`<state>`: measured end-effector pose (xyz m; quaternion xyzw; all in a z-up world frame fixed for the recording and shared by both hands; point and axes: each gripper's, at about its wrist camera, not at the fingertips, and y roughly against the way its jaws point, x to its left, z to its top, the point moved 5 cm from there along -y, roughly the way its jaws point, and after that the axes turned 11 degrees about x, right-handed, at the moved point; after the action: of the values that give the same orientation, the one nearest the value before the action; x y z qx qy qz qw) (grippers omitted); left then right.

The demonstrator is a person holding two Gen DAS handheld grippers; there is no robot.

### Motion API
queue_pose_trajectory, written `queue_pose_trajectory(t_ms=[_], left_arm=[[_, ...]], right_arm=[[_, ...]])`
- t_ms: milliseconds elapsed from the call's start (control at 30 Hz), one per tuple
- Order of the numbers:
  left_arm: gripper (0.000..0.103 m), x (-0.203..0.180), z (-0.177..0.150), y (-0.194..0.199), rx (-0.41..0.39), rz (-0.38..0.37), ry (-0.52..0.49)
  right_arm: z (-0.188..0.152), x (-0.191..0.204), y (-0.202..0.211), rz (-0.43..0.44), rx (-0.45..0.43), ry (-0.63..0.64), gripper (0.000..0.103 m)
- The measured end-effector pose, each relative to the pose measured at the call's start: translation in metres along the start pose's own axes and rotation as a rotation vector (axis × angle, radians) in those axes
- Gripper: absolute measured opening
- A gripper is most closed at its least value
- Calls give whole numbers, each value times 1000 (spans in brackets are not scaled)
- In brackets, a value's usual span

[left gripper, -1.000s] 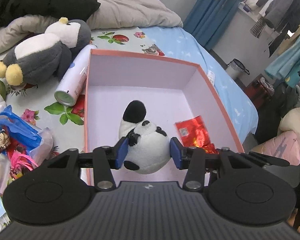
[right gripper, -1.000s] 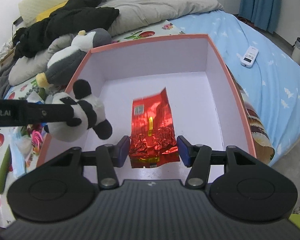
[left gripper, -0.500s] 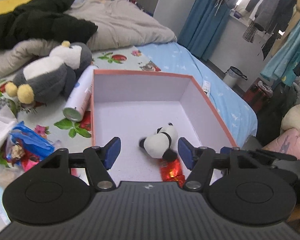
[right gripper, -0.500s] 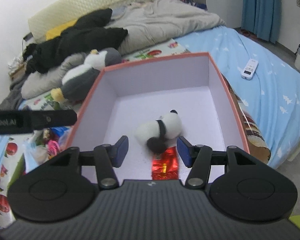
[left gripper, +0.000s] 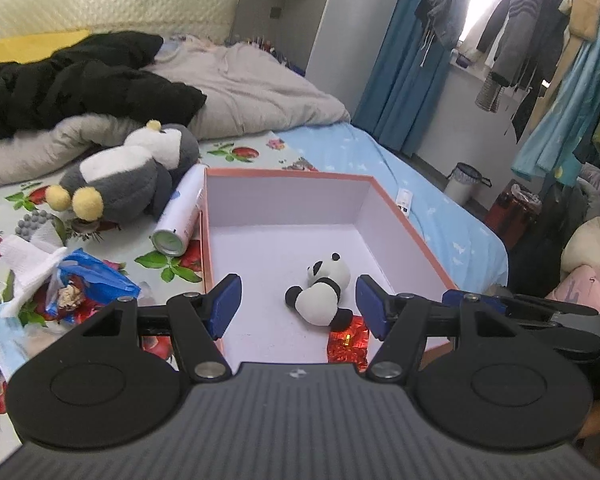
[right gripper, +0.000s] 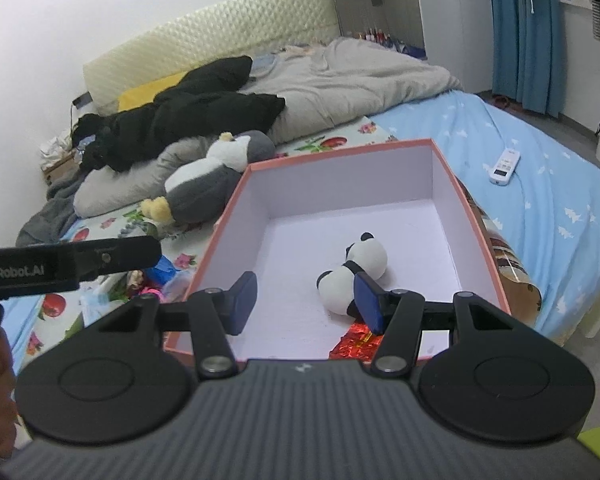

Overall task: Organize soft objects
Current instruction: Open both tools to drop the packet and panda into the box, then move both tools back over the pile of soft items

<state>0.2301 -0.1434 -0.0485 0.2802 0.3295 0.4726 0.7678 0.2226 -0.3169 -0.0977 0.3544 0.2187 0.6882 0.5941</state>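
A small panda plush lies on the floor of an orange-rimmed white box, partly over a red foil packet. It also shows in the right wrist view inside the box. My left gripper is open and empty, held above the box's near edge. My right gripper is open and empty over the near part of the box. A large grey penguin plush lies on the bed left of the box, and it shows in the right wrist view too.
A white spray can lies between the penguin and the box. Blue wrappers and tissue clutter the bed at left. Black clothing and a grey duvet lie behind. A white remote rests on the blue sheet.
My left gripper opened and let the panda drop into the box onto the red packet. Both grippers have pulled back and up from the box.
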Motion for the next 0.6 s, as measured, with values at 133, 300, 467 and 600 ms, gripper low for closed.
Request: queue_pose_trajectory(t_ms=[133, 300, 467, 600], left_arm=[[69, 1, -12, 15, -22, 7, 21], [69, 7, -30, 28, -23, 3, 68], [69, 15, -48, 38, -22, 17, 102], [69, 29, -61, 47, -30, 40, 161]], right_arm=[[-9, 4, 10, 7, -16, 3, 57], [-20, 11, 16, 17, -16, 18, 57], [-32, 23, 22, 28, -12, 44, 57], [-40, 32, 20, 54, 2, 52, 57]])
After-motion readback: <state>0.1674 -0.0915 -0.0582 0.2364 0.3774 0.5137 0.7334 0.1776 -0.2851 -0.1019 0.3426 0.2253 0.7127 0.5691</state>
